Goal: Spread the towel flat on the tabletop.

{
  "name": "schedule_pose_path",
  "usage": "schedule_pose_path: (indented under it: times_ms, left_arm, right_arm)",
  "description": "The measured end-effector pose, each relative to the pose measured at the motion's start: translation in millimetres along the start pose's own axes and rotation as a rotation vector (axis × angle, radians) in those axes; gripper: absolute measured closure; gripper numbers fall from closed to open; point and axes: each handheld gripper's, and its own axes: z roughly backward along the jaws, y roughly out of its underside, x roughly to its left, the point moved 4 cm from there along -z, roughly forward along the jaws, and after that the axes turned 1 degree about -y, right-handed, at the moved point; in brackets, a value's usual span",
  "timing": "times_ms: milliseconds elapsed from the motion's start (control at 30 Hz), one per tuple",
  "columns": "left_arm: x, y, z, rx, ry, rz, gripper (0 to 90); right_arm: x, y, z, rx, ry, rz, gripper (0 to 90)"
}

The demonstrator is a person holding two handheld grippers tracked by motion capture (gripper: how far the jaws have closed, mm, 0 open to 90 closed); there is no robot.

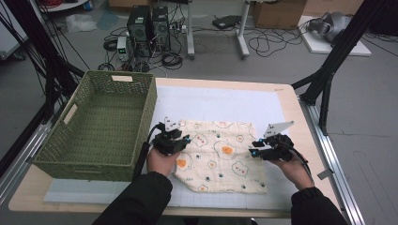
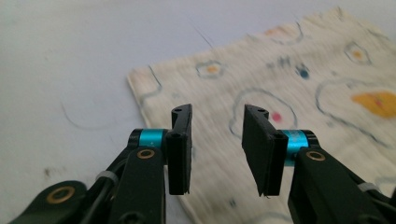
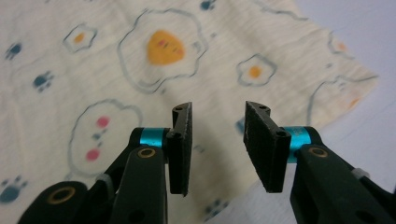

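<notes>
Cloth: a cream cloth (image 1: 220, 154) with fried eggs, little faces and paw prints drawn on it. It lies flat on the white mat (image 1: 225, 105) in the middle of the counter (image 1: 291, 108), near the person's side.
Cloth corners: in the left gripper view one corner of the cloth (image 2: 280, 102) lies just past the tongs. In the right gripper view the cloth (image 3: 140, 70) spreads out under the tongs, and its edge runs off to the right.
Left tongs: the left tongs (image 1: 180, 139) hang over the left edge of the cloth. The two black jaws stand apart with nothing between them (image 2: 217, 144). They do not pinch the cloth.
Right tongs: the right tongs (image 1: 254, 148) hang over the right edge of the cloth. The jaws stand apart too (image 3: 218, 147), with no cloth in the gap.
Touching or not: the pictures are a bit blurry, so I cannot tell how close the jaw tips are to the cloth.
Hands: the left hand (image 1: 162, 161) and the right hand (image 1: 295, 171) each hold a tool, in dark sleeves.
Basket: a green woven basket (image 1: 61, 159) sits at the left of the counter, just beside the cloth.
</notes>
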Motion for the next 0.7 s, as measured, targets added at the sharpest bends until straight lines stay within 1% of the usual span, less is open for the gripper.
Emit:
schedule_pose_path:
  times_ms: [33,67,100,133,167,200,233,267,300,333,367,400,467,500,533,567,600,633,667,700]
  left_arm:
    - [-2.6,5.5,1.4,0.02,0.014,-0.012,58.5]
    - [-4.6,11.1,1.8,0.049,0.022,-0.039,58.1]
    - [-5.6,16.4,1.1,0.083,0.013,-0.062,58.2]
    - [-5.6,21.0,0.2,0.12,0.022,-0.079,60.8]
    - [-5.7,24.6,-0.5,0.136,0.046,-0.086,71.8]
    - [-5.1,25.0,-0.2,0.123,0.049,-0.1,78.4]
    - [-4.6,24.7,-0.8,0.125,0.058,-0.092,87.2]
    - [-3.9,23.4,-2.1,0.131,0.064,-0.077,88.1]
    - [-3.1,22.1,-3.8,0.129,0.063,-0.074,88.6]
    - [-2.0,20.9,-5.8,0.123,0.057,-0.064,88.7]
    - [-1.0,19.5,-8.0,0.114,0.043,-0.052,88.8]
    - [-0.3,18.0,-10.4,0.106,0.025,-0.05,88.9]
    - [1.5,13.8,-15.3,0.071,-0.011,-0.038,88.9]
    - [2.5,11.7,-18.4,0.057,-0.024,-0.024,88.8]
    - [3.3,10.5,-22.4,0.057,-0.03,-0.017,88.7]
    - [3.0,9.7,-27.1,0.063,-0.032,-0.017,88.5]
    - [3.6,8.3,-28.5,0.049,-0.046,-0.02,88.3]
    - [4.3,7.6,-29.3,0.05,-0.046,-0.017,87.1]
    - [4.8,6.6,-29.4,0.057,-0.037,-0.023,85.9]
    - [4.8,6.0,-28.0,0.05,-0.041,-0.03,83.7]
  right_arm:
    - [4.8,4.4,-0.2,0.0,-0.007,0.005,61.0]
    - [8.5,8.8,-1.4,0.017,-0.009,0.009,60.5]
    - [10.4,12.8,-3.6,0.035,-0.003,0.025,60.6]
    - [12.0,16.2,-6.1,0.051,-0.002,0.022,60.6]
    - [12.1,18.7,-9.0,0.063,-0.002,0.02,60.9]
    - [12.0,20.2,-11.8,0.069,-0.008,0.014,62.8]
    - [11.4,20.2,-13.3,0.062,-0.019,0.008,67.2]
    - [10.8,19.7,-13.6,0.061,-0.023,0.007,74.1]
    - [10.3,19.0,-14.3,0.059,-0.022,0.014,80.7]
    - [9.8,18.2,-15.1,0.058,-0.028,0.02,85.9]
    - [9.1,17.0,-15.5,0.063,-0.029,0.021,87.8]
    - [7.9,15.7,-15.8,0.067,-0.012,0.027,88.1]
    - [4.6,14.1,-15.1,0.065,0.028,0.027,88.3]
    - [2.2,14.1,-14.2,0.066,0.048,0.017,88.3]
    - [-0.3,14.3,-13.8,0.06,0.062,0.003,88.3]
    - [-2.6,15.0,-14.2,0.063,0.068,-0.011,88.2]
    - [-4.1,15.9,-16.6,0.066,0.066,-0.016,88.2]
    - [-4.3,15.4,-16.9,0.062,0.068,-0.02,88.1]
    - [-4.2,15.0,-17.0,0.064,0.072,-0.02,87.9]
    - [-3.9,14.9,-17.1,0.066,0.073,-0.01,86.8]
